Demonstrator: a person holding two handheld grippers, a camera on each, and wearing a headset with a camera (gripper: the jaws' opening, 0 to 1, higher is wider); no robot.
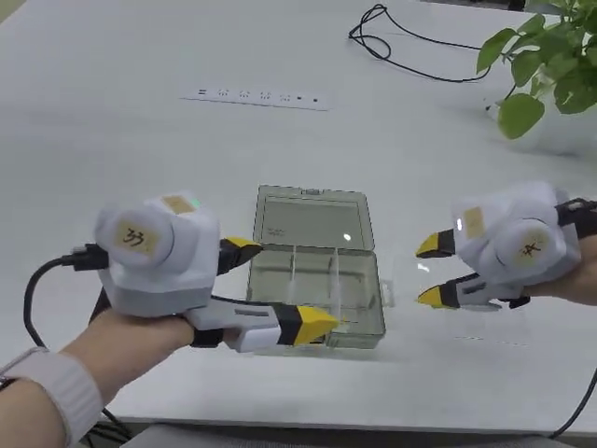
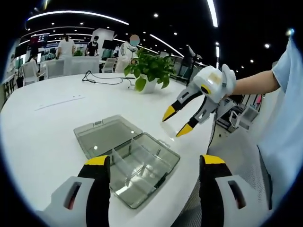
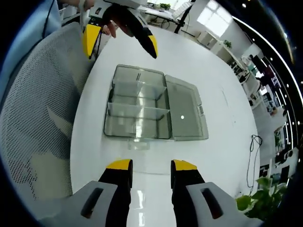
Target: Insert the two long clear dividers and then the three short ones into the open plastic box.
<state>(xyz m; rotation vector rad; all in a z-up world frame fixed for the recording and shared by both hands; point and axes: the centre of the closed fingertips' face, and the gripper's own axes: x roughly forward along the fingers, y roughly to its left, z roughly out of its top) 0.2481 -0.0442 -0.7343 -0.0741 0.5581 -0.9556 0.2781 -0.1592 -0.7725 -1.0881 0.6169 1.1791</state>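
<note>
White table [image 1: 112,168]: open clear box [image 1: 312,224] near front edge, 1 power strip [image 1: 254,97] behind it, black cable [image 1: 401,42] and potted plant [image 1: 541,65] far right.

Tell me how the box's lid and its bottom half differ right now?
The lid lies folded back flat on the table, shallow and bare inside; the bottom half is deeper, with clear dividers standing in it. The lid lies farther from the person, the bottom half nearer. Both are greyish clear plastic, joined along one edge.
</note>
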